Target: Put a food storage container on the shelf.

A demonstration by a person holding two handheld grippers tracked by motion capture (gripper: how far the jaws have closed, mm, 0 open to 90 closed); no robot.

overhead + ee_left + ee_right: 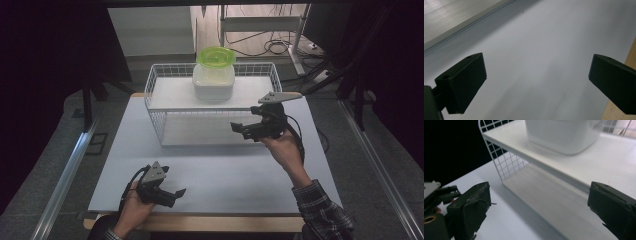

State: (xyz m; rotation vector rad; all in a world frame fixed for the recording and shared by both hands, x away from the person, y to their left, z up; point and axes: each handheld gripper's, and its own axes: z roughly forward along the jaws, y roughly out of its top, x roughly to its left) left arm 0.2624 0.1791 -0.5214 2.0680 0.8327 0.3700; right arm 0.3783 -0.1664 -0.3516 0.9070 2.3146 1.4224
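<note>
A white tub [214, 80] with a green lid [215, 56] stands on the top shelf of a white wire rack [159, 95] at the back of the table. My right gripper [238, 128] is open, held just in front of the rack's right half and pointing left. In the right gripper view its jaws [539, 205] stand wide apart before the lower shelf [549, 195], with the tub [564, 135] above. My left gripper [178, 193] is open near the table's front left edge. Its jaws [536, 82] frame nothing but bare tabletop.
The pale table top [225, 170] spreads between the rack and the front wooden edge [631, 57]. Metal rails [65, 175] run along the floor on both sides. Cables [275, 47] and stand legs lie behind the rack.
</note>
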